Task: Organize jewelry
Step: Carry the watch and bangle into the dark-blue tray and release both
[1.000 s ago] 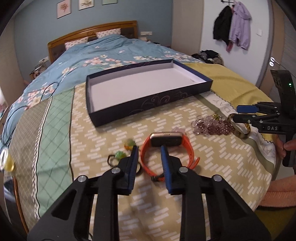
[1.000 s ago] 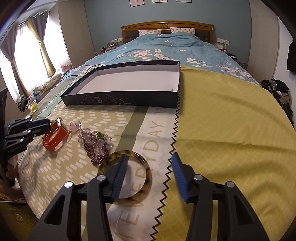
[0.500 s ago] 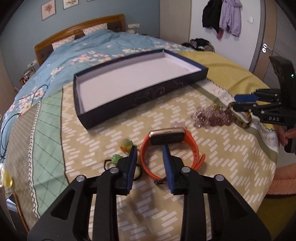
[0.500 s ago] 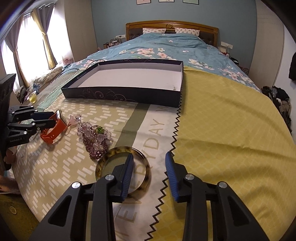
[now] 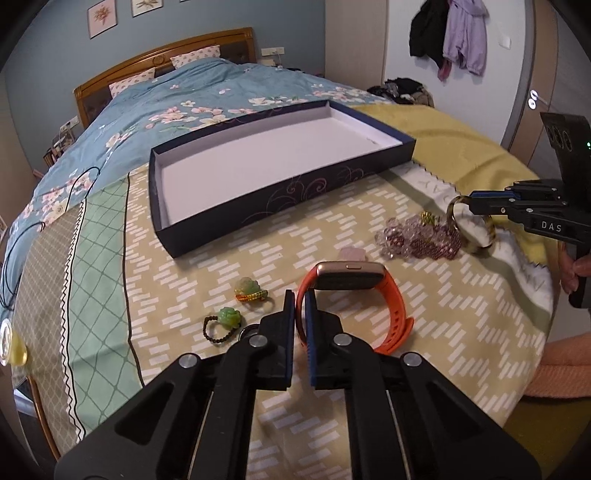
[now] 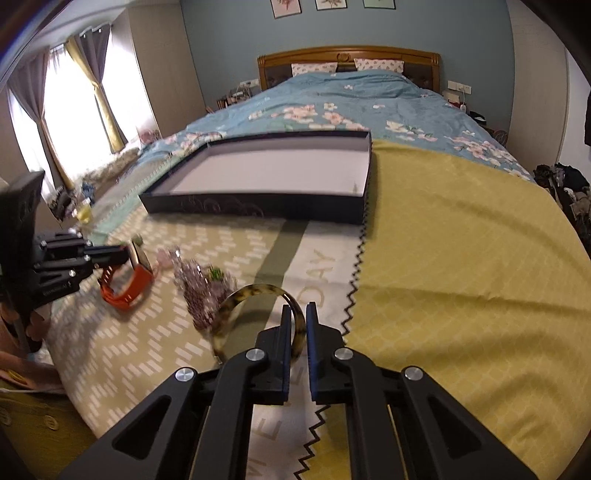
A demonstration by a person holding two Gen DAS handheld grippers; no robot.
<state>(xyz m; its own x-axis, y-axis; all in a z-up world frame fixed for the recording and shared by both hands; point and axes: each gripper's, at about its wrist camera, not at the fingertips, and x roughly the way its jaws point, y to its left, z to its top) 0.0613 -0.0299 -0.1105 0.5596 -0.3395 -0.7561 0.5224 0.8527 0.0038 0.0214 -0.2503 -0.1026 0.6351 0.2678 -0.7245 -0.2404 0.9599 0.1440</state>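
My left gripper (image 5: pixel 300 297) is shut on the strap of an orange smartwatch (image 5: pixel 391 295), held just above the bedspread; it also shows in the right wrist view (image 6: pixel 127 288). My right gripper (image 6: pixel 297 310) is shut on a tortoiseshell bangle (image 6: pixel 236 299), lifted and tilted upright; the bangle shows in the left wrist view (image 5: pixel 452 210). A shallow dark blue box (image 5: pixel 280 195) with a white inside lies open further up the bed (image 6: pixel 258 210). A purple bead bracelet (image 5: pixel 417 242) and two green charm rings (image 5: pixel 229 317) (image 5: pixel 249 288) lie on the spread.
The bed edge runs close in front of both grippers. A black cable (image 5: pixel 44 218) lies on the floral quilt at the left. Clothes hang on the wall (image 5: pixel 450 33) at the right. Curtained windows (image 6: pixel 74 110) are at the left.
Both grippers closed: the left on the orange watch strap, the right on the bangle. The bangle has been lifted off the spread and tipped upright; the watch has risen slightly.
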